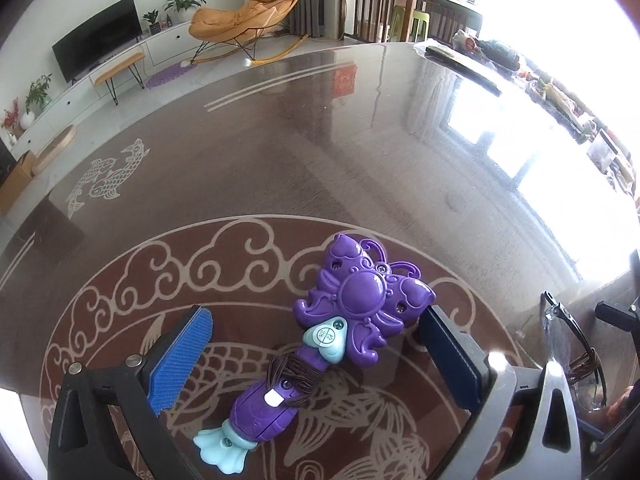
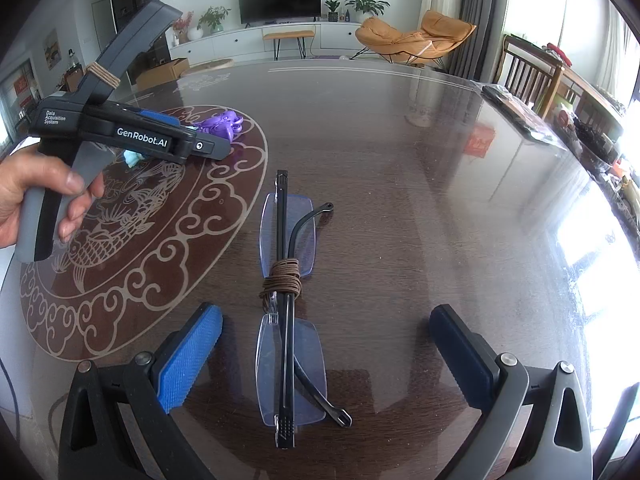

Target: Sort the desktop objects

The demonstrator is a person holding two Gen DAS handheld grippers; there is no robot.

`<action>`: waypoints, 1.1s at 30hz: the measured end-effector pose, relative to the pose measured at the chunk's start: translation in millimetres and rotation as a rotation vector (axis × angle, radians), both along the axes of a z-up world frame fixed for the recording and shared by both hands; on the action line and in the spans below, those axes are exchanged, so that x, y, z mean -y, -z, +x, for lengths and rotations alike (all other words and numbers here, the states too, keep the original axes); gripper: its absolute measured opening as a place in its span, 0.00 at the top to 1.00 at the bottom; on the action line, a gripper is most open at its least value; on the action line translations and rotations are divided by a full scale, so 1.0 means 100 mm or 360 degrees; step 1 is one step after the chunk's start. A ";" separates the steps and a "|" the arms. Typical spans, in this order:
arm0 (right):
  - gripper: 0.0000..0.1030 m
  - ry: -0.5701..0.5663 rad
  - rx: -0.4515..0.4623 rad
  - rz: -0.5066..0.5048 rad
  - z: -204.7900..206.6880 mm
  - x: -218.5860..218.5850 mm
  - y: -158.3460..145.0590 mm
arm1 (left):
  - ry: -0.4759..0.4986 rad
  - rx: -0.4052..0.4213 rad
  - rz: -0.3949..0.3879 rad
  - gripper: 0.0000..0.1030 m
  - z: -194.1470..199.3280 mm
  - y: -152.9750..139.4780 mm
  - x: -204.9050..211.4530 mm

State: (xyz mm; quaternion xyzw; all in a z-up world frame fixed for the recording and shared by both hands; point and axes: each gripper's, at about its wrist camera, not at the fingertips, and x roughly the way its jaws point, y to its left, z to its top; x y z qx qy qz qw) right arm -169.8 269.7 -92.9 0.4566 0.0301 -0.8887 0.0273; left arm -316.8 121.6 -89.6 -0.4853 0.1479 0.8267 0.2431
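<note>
Both tongs are gaping released: my left gripper is straddling the purple butterfly-shaped plastic toy wand, my right gripper the folded rimless cord-bound spectacles.

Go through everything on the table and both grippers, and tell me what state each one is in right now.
Left gripper: open, fingers either side of the purple toy wand, not closed on it.
Right gripper: open, straddling the glasses.
Purple toy wand: lying flat on the table, brown cord wound round its handle.
Glasses: folded, lying flat, brown cord wound round the middle.
Table: glossy, reflecting the windows.
</note>
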 end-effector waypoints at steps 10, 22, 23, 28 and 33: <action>0.00 0.0001 0.0000 0.0000 0.00 0.00 0.00 | -0.0294 -0.0125 0.0055 0.58 0.38 -0.06 0.33; 0.00 0.0001 0.0000 0.0001 0.00 0.00 0.00 | -0.1078 -0.0239 0.0073 0.57 1.91 0.00 1.57; 0.00 0.0001 0.0000 0.0001 0.00 0.00 0.00 | -0.1071 -0.0237 0.0063 0.52 1.92 0.01 1.58; 0.00 0.0001 0.0000 0.0001 0.00 0.00 0.00 | -0.1006 -0.0146 0.0033 0.00 1.85 0.11 1.54; 0.00 0.0001 0.0001 0.0001 0.00 0.01 0.00 | -0.1013 -0.0145 0.0046 0.00 1.83 0.13 1.52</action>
